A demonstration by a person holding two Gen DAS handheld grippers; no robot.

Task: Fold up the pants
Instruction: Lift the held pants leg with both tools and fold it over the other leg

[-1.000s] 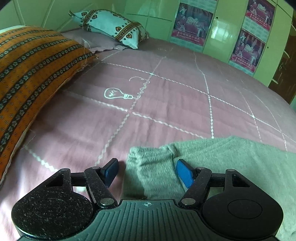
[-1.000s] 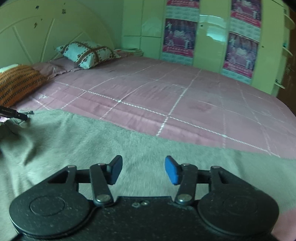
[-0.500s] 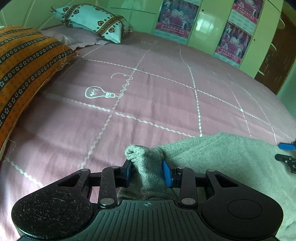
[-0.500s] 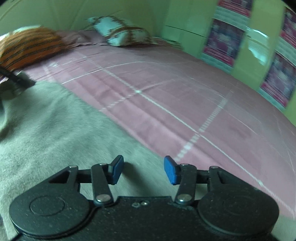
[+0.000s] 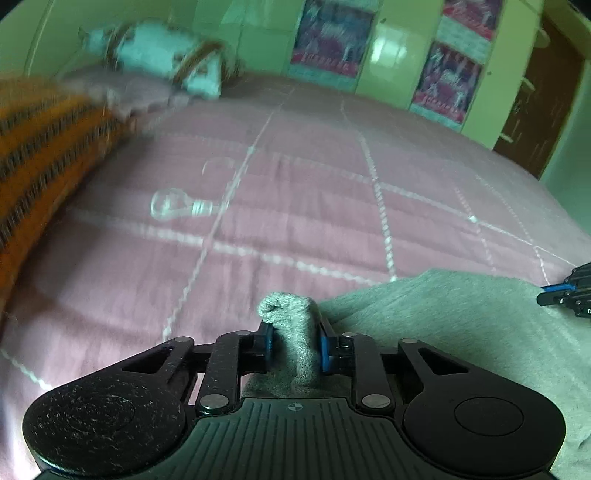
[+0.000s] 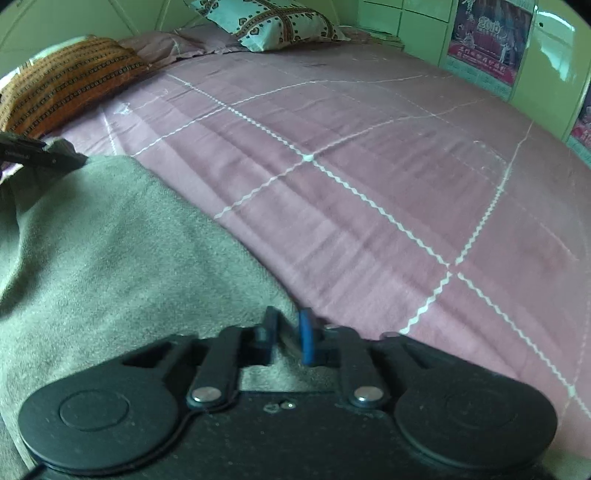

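Note:
The grey fleece pants lie on the pink bed. My left gripper is shut on a bunched corner of the pants, which sticks up between the blue pads. In the right wrist view the pants fill the lower left, and my right gripper is shut on their far edge, where a thin fold sits between the pads. The right gripper shows at the right edge of the left wrist view. The left gripper shows at the left edge of the right wrist view.
The pink bedspread with white zigzag lines stretches ahead. An orange striped pillow and a pale patterned pillow lie at the head. Green cupboards with posters stand behind the bed.
My left gripper closed on the pants corner and lifted it a little. My right gripper moved to the far edge of the pants and shut on it.

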